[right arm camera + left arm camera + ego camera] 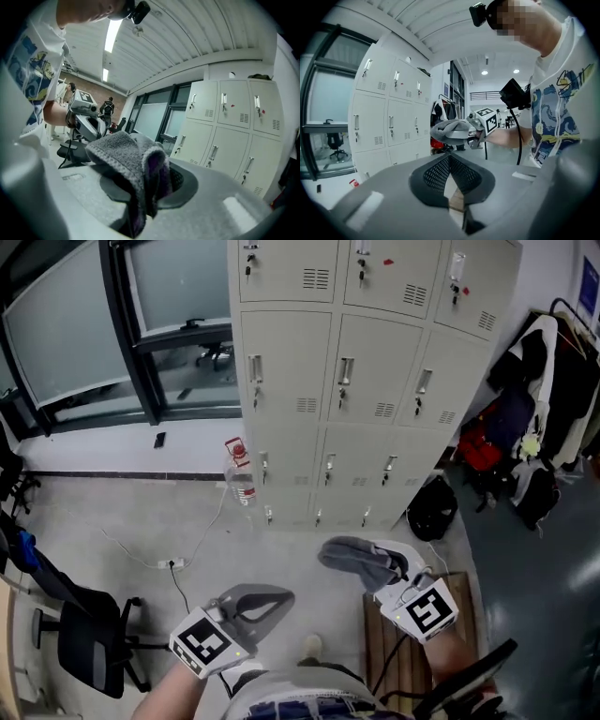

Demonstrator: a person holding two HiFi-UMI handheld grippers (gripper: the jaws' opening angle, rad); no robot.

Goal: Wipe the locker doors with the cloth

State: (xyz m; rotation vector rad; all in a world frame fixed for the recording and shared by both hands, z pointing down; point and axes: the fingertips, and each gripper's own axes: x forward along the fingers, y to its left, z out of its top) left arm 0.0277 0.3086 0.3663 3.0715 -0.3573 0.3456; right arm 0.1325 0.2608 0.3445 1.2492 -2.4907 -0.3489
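Two grippers low in frame, fuzzy grey cloth (345, 555) folded and clamped in right gripper (373, 570), lower centre-right, long axis left-to-right, bunched end aimed left, left gripper (272, 599) jaws pressed together, empty, beige metal locker doors (361, 381) upper centre.

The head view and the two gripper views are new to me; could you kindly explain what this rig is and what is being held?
There is no robot here: a person holds a two-jaw tool in each hand. The head view comes from a camera on the person's head, looking down at both tools, the floor and the grey lockers. Each gripper view comes from a camera riding on one tool, looking along its claw. The left claw is shut and empty. The right claw grips a grey cloth. On the floor stand a water bottle and an office chair.
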